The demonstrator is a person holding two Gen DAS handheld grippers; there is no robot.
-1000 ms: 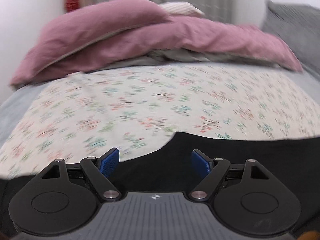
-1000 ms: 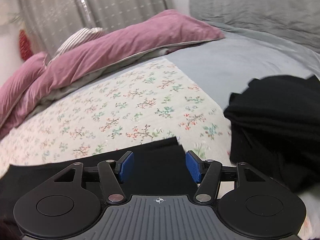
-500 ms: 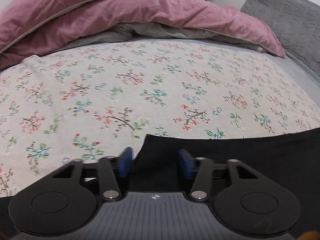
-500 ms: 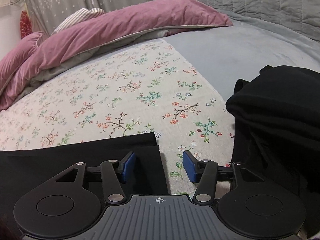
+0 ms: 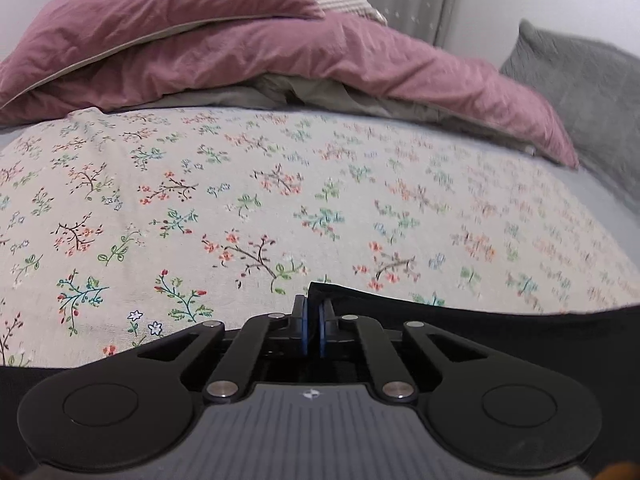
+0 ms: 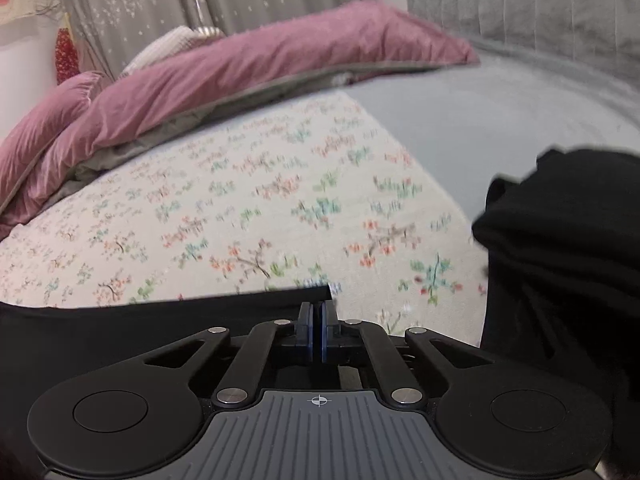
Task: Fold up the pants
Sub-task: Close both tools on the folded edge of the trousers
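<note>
The black pants (image 5: 500,332) lie on the floral bedspread (image 5: 280,184), their edge stretching right from my left gripper (image 5: 313,316). That gripper is shut on the pants' left corner. In the right wrist view the same pants (image 6: 120,328) stretch left from my right gripper (image 6: 317,320), which is shut on their right corner. The fabric under both gripper bodies is hidden.
Mauve pillows and duvet (image 5: 240,48) are piled at the far side of the bed. A heap of other black clothing (image 6: 568,248) lies right of my right gripper. Grey sheet (image 6: 500,120) and a grey quilted pillow (image 5: 592,92) lie beyond.
Both grippers went from open to shut, each closing on a corner of the pants. The views have tilted upward a little since half a second ago.
</note>
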